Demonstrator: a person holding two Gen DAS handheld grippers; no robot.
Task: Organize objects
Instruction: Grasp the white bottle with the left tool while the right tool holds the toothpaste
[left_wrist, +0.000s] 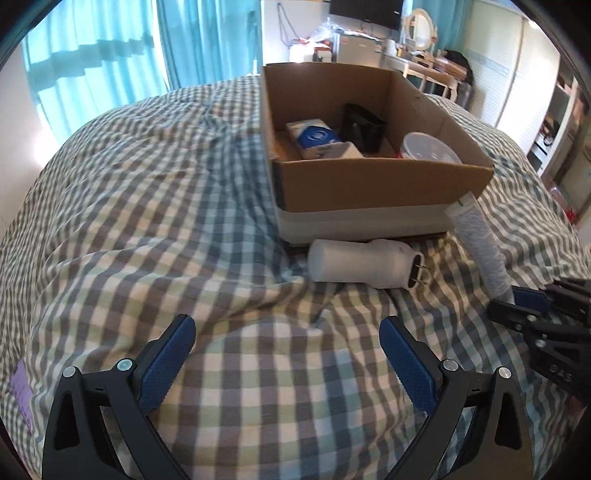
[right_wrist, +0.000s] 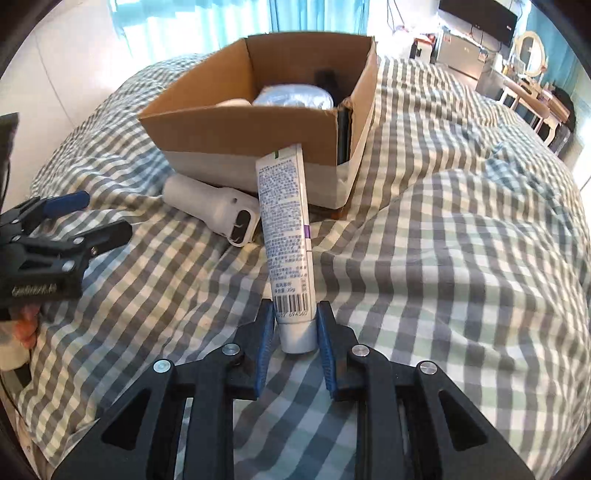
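**Tube gripped at its cap end, in front of the cardboard box**

Tube (right_wrist: 286, 236), white with small print and a barcode, is held by the right gripper (right_wrist: 294, 332); its blue pads (right_wrist: 264, 350) are clamped on either side of the cap end, and the crimped far end reaches the near wall of the cardboard box (right_wrist: 236, 125). In the left wrist view the same tube (left_wrist: 476, 240) is seen at the right, slanting from the box's near right corner toward the right gripper (left_wrist: 517, 299).

The left gripper (left_wrist: 287, 328) is held over the checked bedspread (left_wrist: 147, 221) with its fingers wide apart and nothing between them. It is seen from the right wrist view at the left edge (right_wrist: 74, 218).

A white plug-in device (left_wrist: 364, 264), with two metal prongs at its right end, lies on its side on the bedspread just in front of the box, to the left of the tube.

The box (left_wrist: 369, 184) sits open on the bed. Inside it are seen a white and blue package (left_wrist: 314, 138), a black object (left_wrist: 362, 127) and a clear round lid (left_wrist: 428, 147). Teal curtains (left_wrist: 110, 55) hang at the far side of the room.
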